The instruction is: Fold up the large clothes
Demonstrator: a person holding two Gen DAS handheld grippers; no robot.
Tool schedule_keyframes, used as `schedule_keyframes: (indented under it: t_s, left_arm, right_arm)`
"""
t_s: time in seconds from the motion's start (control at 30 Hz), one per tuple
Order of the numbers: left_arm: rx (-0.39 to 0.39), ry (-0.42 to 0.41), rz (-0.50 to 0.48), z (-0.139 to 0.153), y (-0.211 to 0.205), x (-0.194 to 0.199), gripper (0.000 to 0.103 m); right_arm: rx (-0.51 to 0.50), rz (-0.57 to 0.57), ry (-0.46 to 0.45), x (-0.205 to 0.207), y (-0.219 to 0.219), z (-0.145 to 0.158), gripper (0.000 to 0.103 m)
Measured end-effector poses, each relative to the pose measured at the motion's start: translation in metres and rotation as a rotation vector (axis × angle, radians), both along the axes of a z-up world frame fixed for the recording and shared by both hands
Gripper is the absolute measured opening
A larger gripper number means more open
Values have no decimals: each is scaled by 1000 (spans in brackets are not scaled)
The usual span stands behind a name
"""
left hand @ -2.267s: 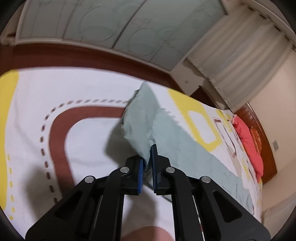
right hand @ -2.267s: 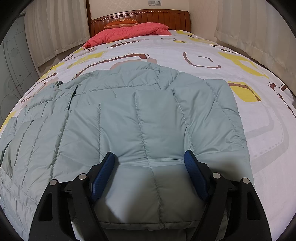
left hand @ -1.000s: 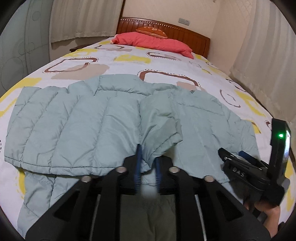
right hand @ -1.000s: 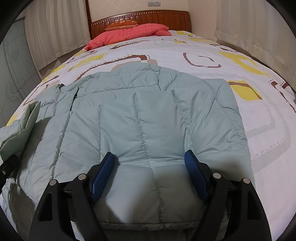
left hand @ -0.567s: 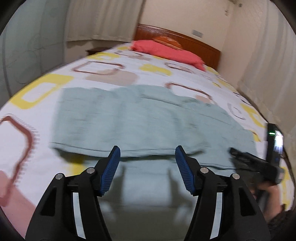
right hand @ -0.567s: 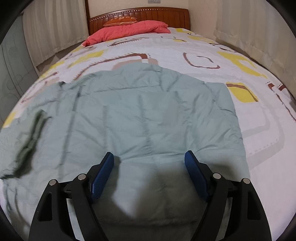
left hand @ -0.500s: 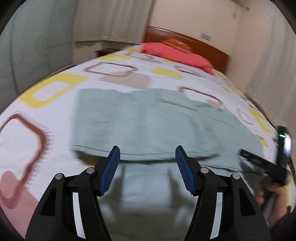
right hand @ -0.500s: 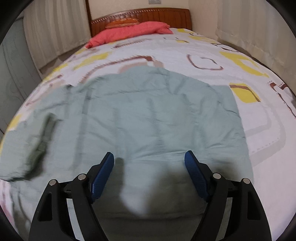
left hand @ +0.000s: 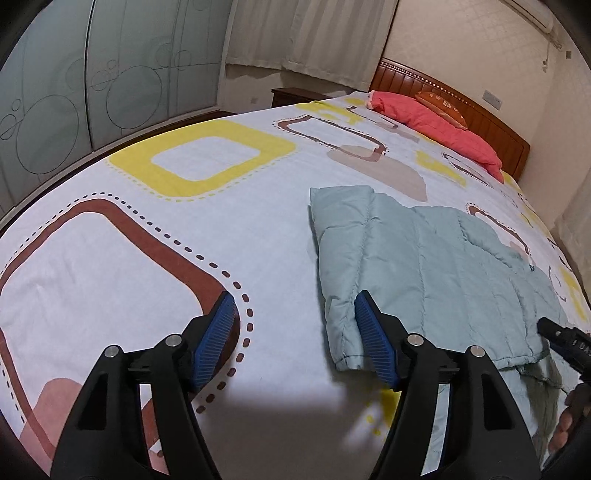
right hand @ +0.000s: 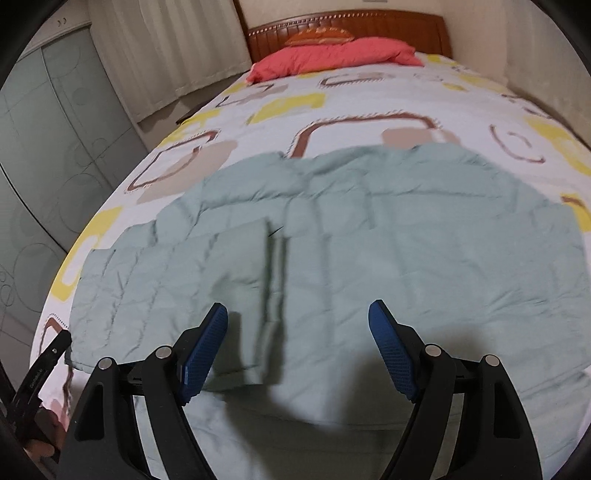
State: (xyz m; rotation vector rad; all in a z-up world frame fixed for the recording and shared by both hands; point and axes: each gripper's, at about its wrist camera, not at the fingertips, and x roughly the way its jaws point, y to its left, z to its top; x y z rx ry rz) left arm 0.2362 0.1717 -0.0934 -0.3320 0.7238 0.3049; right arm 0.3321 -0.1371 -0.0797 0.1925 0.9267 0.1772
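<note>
A pale green quilted puffer jacket (right hand: 406, 240) lies flat on the bed, collar toward the headboard. Its left sleeve (right hand: 166, 280) lies folded across the body; the folded edge shows in the left wrist view (left hand: 406, 266). My left gripper (left hand: 295, 343) is open and empty, low over the bedsheet just left of the folded edge. My right gripper (right hand: 299, 350) is open and empty above the jacket's lower part. The right gripper's body shows at the right edge of the left wrist view (left hand: 565, 339).
The bed has a white sheet (left hand: 147, 229) with yellow and brown squares. A red pillow (right hand: 332, 55) lies against the wooden headboard (right hand: 351, 26). Glass wardrobe doors (left hand: 74, 85) stand to the left, curtains (right hand: 166, 48) behind.
My left gripper carried the sleeve over the jacket, let it go and opened, then swung left toward the bare sheet. My right gripper stayed open and turned slightly left.
</note>
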Motion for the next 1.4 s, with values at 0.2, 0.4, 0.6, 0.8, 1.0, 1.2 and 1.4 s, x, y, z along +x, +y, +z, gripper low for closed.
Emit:
schedule_keyframes:
  t_s: [0.2,0.4,0.6,0.8,1.0,1.2,1.4]
  left_arm:
    - [1,-2,-21,-3,-5,7,67]
    - [-8,1,-23,-5,-6,8,68]
    - [-10,-18,-38,4,-8,2,68]
    - [-20,-77,-27,25,-9,-3,69]
    - [-16,-58,-72,28,-30,9,69]
    - [-3,-50,-137,30,-62,21,69]
    - [28,-28,-207,25,-98,35,69]
  right_arm:
    - [20,1,-6,-4,10,2,77]
    - [21,49,37,-1,19,-9,40]
    - [62,67,21,-4,18,-2,8]
    - [23,-8,-69,-10,-20,22,7]
    - [-22,-110,-106,-13,-81,35,7]
    - [-55,-210,-96,-13,-141,30,7]
    - [-64,-275,-48,-14,-189,9,7]
